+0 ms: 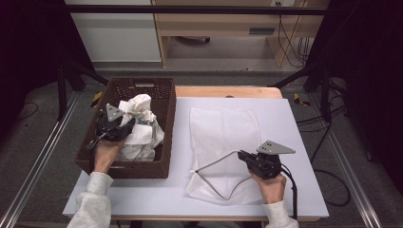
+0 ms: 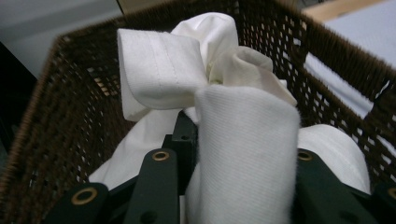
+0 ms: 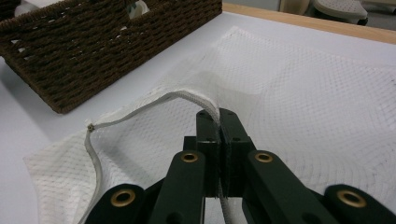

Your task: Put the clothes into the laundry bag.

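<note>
White cloth lies bunched in the brown wicker basket on the left part of the desk, and the left hand-held gripper is clamped on a fold of it, which bulges up between the jaws in the left gripper view. Beside the basket a white mesh bag lies flat on the desk. The right hand-held gripper is clenched on the bag's zip edge, lifting it so the mouth gapes.
</note>
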`<action>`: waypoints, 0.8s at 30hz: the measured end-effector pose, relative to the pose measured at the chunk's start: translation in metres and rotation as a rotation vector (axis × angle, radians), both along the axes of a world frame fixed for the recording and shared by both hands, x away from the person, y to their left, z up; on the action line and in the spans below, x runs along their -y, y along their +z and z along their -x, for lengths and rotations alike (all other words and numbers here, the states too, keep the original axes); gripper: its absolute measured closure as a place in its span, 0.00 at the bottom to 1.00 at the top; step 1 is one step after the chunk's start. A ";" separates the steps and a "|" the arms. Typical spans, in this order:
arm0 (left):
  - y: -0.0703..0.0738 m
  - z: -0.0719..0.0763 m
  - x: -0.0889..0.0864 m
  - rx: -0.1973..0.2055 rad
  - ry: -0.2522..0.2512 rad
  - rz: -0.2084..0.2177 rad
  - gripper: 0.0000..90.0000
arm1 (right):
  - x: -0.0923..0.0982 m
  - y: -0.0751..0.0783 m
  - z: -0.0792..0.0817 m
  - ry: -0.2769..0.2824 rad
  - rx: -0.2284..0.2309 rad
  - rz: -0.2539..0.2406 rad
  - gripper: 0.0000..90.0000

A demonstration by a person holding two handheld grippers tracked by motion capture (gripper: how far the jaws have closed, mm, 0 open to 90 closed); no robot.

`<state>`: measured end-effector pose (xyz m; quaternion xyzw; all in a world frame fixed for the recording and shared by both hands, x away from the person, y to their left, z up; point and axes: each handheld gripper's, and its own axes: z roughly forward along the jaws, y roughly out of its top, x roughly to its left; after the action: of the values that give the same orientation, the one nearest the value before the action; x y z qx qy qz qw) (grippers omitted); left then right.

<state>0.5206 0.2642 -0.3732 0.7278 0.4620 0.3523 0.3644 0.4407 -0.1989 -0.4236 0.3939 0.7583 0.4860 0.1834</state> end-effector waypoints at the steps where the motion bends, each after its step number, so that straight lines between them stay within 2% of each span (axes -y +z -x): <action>1: 0.002 0.002 -0.001 0.029 0.005 0.014 0.74 | 0.000 0.000 0.000 0.001 0.001 0.000 0.98; 2: 0.005 0.005 -0.003 0.056 0.009 0.025 0.74 | -0.001 0.000 0.000 0.001 0.000 0.000 0.98; 3: 0.012 0.009 -0.005 0.106 0.014 0.044 0.74 | -0.001 0.000 0.000 0.001 0.001 0.001 0.98; 4: 0.012 0.009 -0.005 0.106 0.014 0.044 0.74 | 0.000 0.000 0.000 0.001 0.001 0.000 0.98; 5: 0.020 0.015 -0.007 0.149 0.016 0.059 0.74 | 0.000 0.000 0.000 0.001 0.002 0.000 0.98; 6: 0.024 0.017 -0.007 0.171 0.015 0.064 0.74 | 0.000 0.000 0.000 0.001 0.004 0.000 0.98; 8: 0.032 0.023 -0.008 0.212 0.013 0.081 0.74 | 0.000 0.000 0.000 0.001 0.004 0.001 0.98; 9: 0.032 0.023 -0.008 0.212 0.013 0.081 0.74 | 0.000 0.000 0.000 0.001 0.002 0.001 0.98; 10: 0.036 0.026 -0.008 0.234 0.011 0.090 0.74 | 0.000 0.000 0.000 0.001 0.002 0.001 0.98; 12: 0.045 0.031 -0.009 0.282 0.011 0.113 0.74 | 0.000 0.000 0.000 0.001 0.001 -0.001 0.98; 13: 0.053 0.036 -0.009 0.322 0.011 0.137 0.74 | 0.000 0.000 0.000 0.002 0.003 0.000 0.98; 14: 0.053 0.036 -0.009 0.322 0.011 0.137 0.74 | 0.000 0.000 0.000 0.002 0.003 0.000 0.98; 15: 0.062 0.040 -0.009 0.355 0.012 0.150 0.75 | 0.000 0.000 0.000 -0.002 0.004 -0.002 0.98; 16: 0.062 0.040 -0.009 0.355 0.012 0.150 0.75 | 0.000 0.000 0.000 -0.002 0.004 -0.002 0.98; 17: 0.072 0.044 -0.010 0.383 0.011 0.171 0.74 | 0.000 0.001 0.000 -0.002 0.002 -0.006 0.98; 21: 0.092 0.053 -0.010 0.461 0.015 0.204 0.75 | 0.000 0.001 0.000 -0.003 0.002 -0.002 0.98; 22: 0.092 0.053 -0.010 0.461 0.015 0.204 0.75 | 0.000 0.001 0.000 -0.003 0.002 -0.002 0.98; 24: 0.102 0.057 -0.011 0.491 0.013 0.224 0.75 | 0.000 0.001 0.000 -0.003 0.002 -0.003 0.98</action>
<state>0.4633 0.2751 -0.2711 0.5725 0.4005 0.4674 0.5416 0.4406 -0.1993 -0.4229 0.3949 0.7569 0.4871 0.1842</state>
